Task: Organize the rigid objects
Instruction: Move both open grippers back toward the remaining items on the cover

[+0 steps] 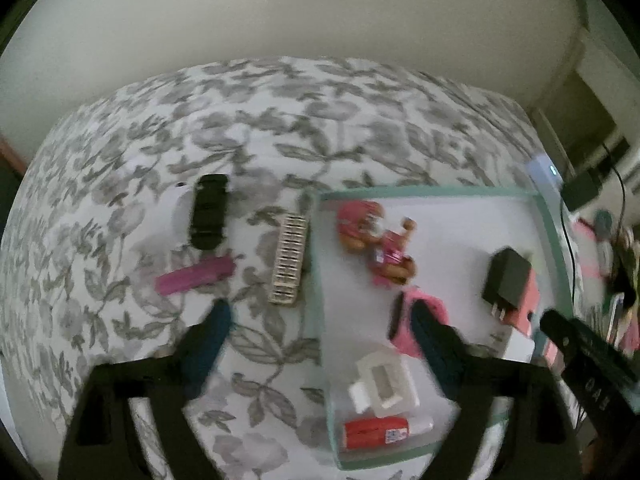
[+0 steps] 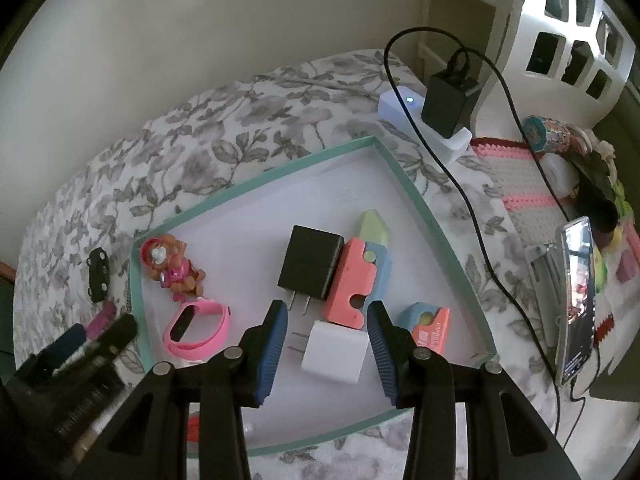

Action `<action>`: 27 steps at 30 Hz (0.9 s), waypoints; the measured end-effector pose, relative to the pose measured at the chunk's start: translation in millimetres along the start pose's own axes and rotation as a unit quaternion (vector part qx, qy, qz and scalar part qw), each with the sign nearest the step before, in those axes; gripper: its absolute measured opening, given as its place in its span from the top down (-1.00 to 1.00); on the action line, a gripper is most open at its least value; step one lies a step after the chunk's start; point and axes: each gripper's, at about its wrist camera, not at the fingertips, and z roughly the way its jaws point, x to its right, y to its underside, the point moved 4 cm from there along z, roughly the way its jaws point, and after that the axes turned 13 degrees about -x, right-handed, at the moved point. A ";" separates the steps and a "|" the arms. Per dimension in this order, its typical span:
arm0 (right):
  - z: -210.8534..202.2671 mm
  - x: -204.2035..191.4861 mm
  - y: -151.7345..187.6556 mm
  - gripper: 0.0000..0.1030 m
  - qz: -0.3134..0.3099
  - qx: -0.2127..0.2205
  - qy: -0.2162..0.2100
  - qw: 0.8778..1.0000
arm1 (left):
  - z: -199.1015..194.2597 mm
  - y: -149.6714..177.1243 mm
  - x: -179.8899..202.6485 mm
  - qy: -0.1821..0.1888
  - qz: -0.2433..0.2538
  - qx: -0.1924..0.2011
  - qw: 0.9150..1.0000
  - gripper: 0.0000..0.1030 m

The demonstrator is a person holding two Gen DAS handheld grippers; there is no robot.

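A plain cream wall (image 1: 320,8) rises behind the bed's white bedspread with grey leaf print (image 1: 260,120); light is dim.

Teal-rimmed tray (image 2: 404,176); grey floral cloth (image 1: 280,120); pink wristband (image 2: 198,334).

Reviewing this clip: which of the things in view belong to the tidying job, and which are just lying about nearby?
Job things:
- teal-rimmed tray
- white charger, between the right gripper jaws
- black charger
- pink band
- toy figure
- black toy car, pink bar, ridged block, all outside the tray

Lying about:
- plugged-in black adapter
- phone
- crochet mat
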 end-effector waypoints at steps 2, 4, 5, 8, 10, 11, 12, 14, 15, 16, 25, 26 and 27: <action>1.4 -2.7 0.2 0.12 -0.006 -0.001 0.003 1.000 | -2.2 -2.5 -13.0 0.005 -0.020 0.002 1.000 -0.89; 2.1 -5.8 0.7 0.10 -0.012 -0.001 0.007 1.000 | -3.4 -4.8 -23.3 0.010 -0.036 0.004 0.999 -0.89; 2.2 -7.0 0.3 0.05 -0.015 0.000 0.008 1.000 | -4.0 -5.8 -29.1 0.011 -0.044 0.004 0.999 -0.89; 1.4 -11.7 1.1 -0.11 -0.023 0.003 0.010 1.000 | -6.3 -8.0 -46.1 0.009 -0.066 0.009 0.998 -0.89; 1.4 -15.8 2.1 -0.20 -0.028 0.005 0.010 1.000 | -7.7 -9.5 -55.9 0.007 -0.079 0.013 0.997 -0.89; 1.8 -17.5 2.3 -0.33 -0.031 0.005 0.010 0.999 | -8.7 -10.0 -60.5 0.007 -0.085 0.015 0.996 -0.89; 2.2 -19.7 2.6 -0.39 -0.034 0.006 0.009 0.999 | -9.6 -10.6 -65.0 0.007 -0.092 0.017 0.996 -0.89; 3.0 -24.1 3.6 -0.44 -0.040 0.008 0.008 0.999 | -11.0 -11.1 -71.5 0.008 -0.102 0.020 0.995 -0.89; 3.2 -26.2 4.0 -0.45 -0.043 0.009 0.007 0.999 | -11.5 -11.1 -74.4 0.008 -0.106 0.021 0.994 -0.89; 3.2 -27.4 4.0 -0.51 -0.044 0.011 0.005 0.999 | -11.8 -11.2 -76.9 0.009 -0.108 0.022 0.994 -0.89; 5.7 -30.8 4.1 -1.00 -0.038 0.017 -0.019 0.999 | -10.9 -11.2 -84.6 0.006 -0.114 0.017 0.993 -0.90; 6.1 -30.9 4.1 -1.00 -0.037 0.017 -0.019 0.999 | -10.5 -11.1 -84.3 0.005 -0.113 0.016 0.993 -0.90; 6.4 -31.1 3.9 -1.00 -0.037 0.016 -0.019 0.999 | -10.2 -11.0 -83.8 0.006 -0.113 0.015 0.994 -0.90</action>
